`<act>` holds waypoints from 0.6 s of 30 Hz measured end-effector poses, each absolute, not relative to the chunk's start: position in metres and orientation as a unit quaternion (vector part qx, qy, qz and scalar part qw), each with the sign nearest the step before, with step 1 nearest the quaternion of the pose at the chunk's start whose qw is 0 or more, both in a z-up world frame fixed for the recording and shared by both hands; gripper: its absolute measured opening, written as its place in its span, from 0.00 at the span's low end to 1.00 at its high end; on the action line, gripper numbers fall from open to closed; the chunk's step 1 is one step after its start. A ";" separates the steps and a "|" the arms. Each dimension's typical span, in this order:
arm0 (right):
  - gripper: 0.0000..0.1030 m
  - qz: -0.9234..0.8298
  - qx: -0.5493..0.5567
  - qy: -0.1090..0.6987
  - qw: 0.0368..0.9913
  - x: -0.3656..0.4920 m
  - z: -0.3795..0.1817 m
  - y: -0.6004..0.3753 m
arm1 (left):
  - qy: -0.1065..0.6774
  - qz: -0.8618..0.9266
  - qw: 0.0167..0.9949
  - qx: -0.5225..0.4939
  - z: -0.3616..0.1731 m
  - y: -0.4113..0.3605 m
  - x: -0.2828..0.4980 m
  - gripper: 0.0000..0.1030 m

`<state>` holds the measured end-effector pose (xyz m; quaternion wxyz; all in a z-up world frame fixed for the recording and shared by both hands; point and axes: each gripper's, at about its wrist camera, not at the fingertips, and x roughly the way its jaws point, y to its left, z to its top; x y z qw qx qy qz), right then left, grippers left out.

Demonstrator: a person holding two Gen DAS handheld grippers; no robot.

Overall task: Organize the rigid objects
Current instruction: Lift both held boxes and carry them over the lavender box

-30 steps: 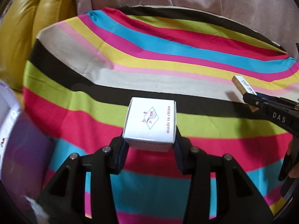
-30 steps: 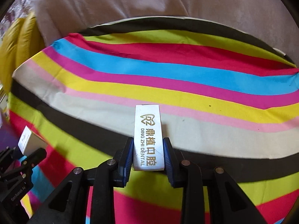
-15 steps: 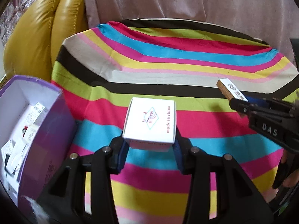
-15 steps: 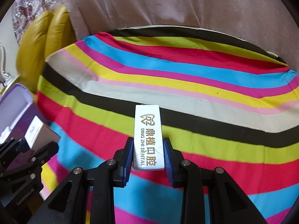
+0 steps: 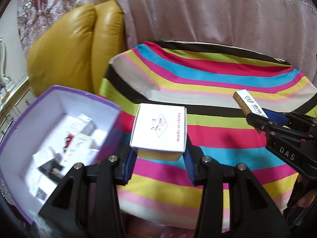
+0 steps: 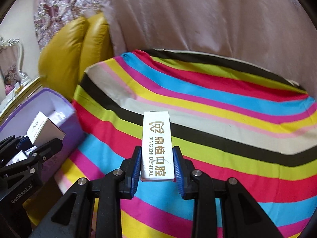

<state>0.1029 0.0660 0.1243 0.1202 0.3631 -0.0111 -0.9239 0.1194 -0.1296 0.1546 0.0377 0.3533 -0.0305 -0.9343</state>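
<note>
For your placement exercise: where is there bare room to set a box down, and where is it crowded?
The striped cloth is bare from the yellow sofa across to the pink curtain. The purple bin beside its left edge is crowded: small boxes cover its floor.

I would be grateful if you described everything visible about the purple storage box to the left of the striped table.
The purple storage box is an open, lidless cardboard carton with purple outer walls and rim and a white interior. It sits beside the striped tablecloth, in front of a yellow leather armchair. Several small white and dark cartons lie jumbled inside. Neither hand-held gripper touches it.
</note>
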 end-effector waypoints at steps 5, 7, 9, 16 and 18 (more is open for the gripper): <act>0.31 -0.922 0.353 0.011 0.159 0.109 0.144 0.027 | -0.020 -0.932 0.071 0.355 0.170 -0.162 0.132 0.45; 0.31 -0.921 0.348 0.023 0.175 0.110 0.150 0.010 | -0.017 -0.933 0.088 0.349 0.178 -0.178 0.139 0.45; 0.31 -0.917 0.344 0.035 0.201 0.111 0.159 -0.013 | -0.007 -0.934 0.103 0.342 0.185 -0.196 0.147 0.45; 0.31 -0.900 0.330 0.067 0.277 0.115 0.177 -0.086 | 0.015 -0.933 0.163 0.320 0.205 -0.253 0.172 0.45; 0.31 -0.894 0.328 0.081 0.294 0.116 0.179 -0.108 | 0.021 -0.933 0.174 0.315 0.208 -0.267 0.177 0.45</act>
